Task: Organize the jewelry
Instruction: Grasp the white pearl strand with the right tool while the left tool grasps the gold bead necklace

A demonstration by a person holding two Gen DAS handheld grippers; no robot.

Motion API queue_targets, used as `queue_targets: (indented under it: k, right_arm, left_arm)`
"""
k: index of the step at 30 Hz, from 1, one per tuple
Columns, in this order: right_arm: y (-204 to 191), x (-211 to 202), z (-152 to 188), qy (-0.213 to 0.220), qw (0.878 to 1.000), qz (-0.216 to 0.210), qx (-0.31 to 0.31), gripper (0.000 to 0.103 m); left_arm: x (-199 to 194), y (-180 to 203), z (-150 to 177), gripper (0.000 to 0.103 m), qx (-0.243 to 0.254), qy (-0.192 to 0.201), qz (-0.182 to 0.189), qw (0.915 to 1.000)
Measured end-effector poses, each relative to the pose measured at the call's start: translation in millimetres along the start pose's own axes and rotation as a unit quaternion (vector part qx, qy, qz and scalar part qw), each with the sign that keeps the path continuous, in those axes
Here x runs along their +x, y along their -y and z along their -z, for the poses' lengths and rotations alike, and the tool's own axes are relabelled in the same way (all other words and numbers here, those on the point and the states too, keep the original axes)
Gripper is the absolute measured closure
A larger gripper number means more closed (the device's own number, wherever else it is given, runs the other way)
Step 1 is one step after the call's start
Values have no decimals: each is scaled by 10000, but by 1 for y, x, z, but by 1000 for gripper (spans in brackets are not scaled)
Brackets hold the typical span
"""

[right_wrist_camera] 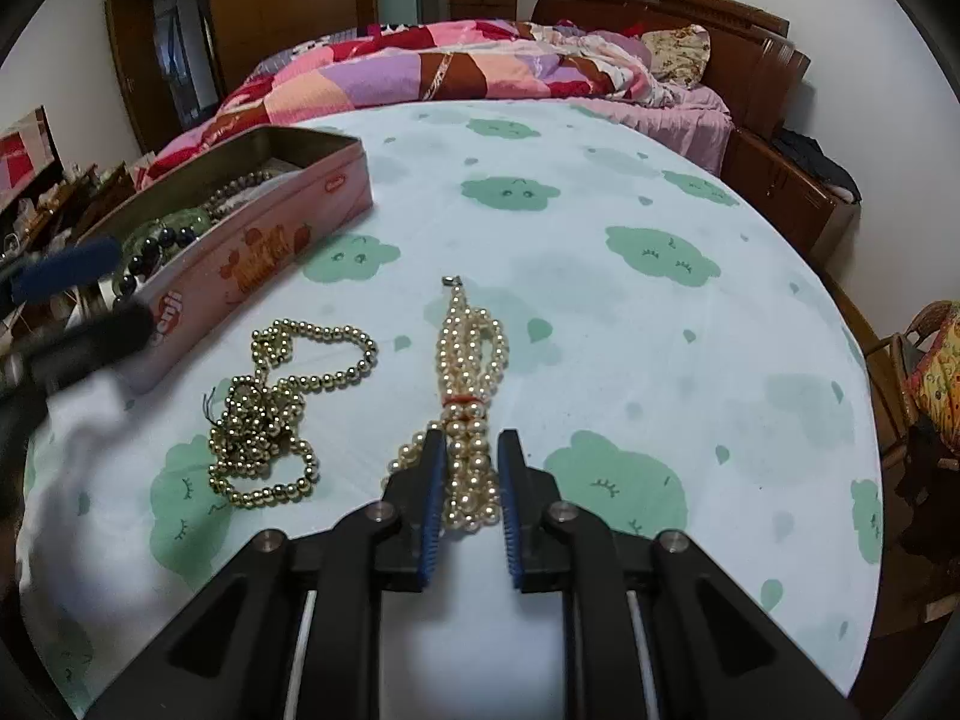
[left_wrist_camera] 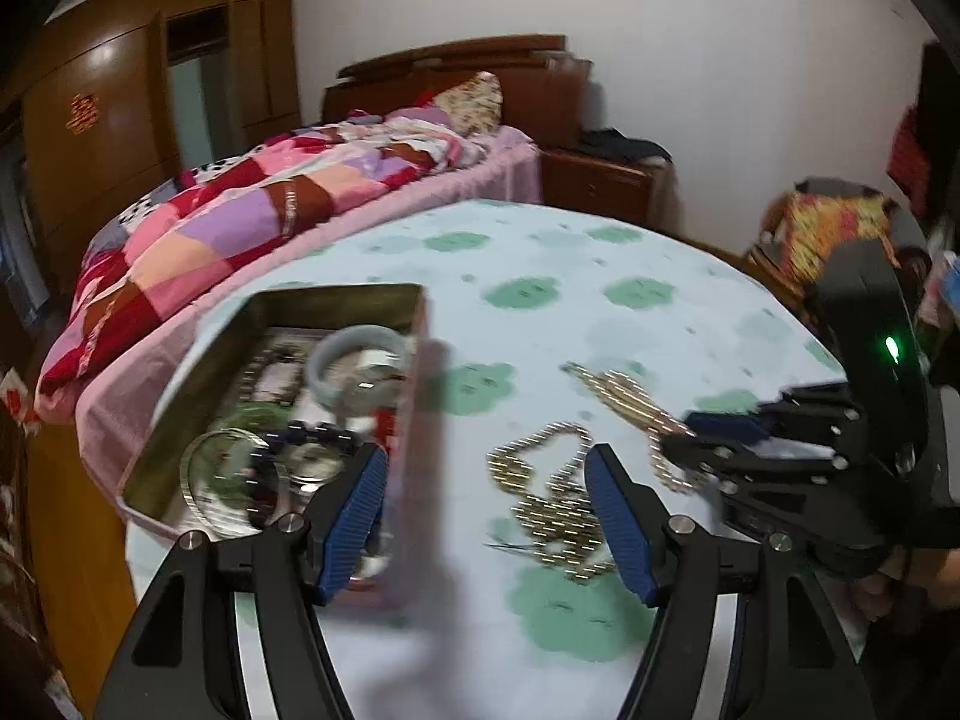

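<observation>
The right hand-held gripper has its jaws pressed in on the near end of a bundled pearl necklace, which lies on the cloud-print cloth of the desk. The left hand-held gripper stands spread, holding nothing, above the edge of a pink tin and a tangled gold bead necklace. The tin holds bangles and dark beads. Behind the desk is a bed with a patchwork quilt.

I am in a home bedroom: beyond my tongs, a quilted bed, wooden wardrobe, nightstand.
</observation>
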State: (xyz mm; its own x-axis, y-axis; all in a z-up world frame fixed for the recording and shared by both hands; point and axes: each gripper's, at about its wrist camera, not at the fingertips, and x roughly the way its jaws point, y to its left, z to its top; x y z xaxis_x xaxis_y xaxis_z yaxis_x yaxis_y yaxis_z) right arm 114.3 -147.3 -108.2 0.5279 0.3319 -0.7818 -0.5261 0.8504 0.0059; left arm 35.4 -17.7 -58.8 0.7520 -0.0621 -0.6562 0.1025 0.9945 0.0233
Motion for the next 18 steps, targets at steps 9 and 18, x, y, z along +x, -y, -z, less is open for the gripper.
queue_targets:
  k: [9,18]
  right_arm:
    - [18,-1,0,1,9983,-490,317,88]
    - [9,1,0,44,9998,-193,17,86]
  left_arm:
    - [32,24,8,45,143,-535,128,9984]
    - [54,26,15,58,51,-933,344,9950]
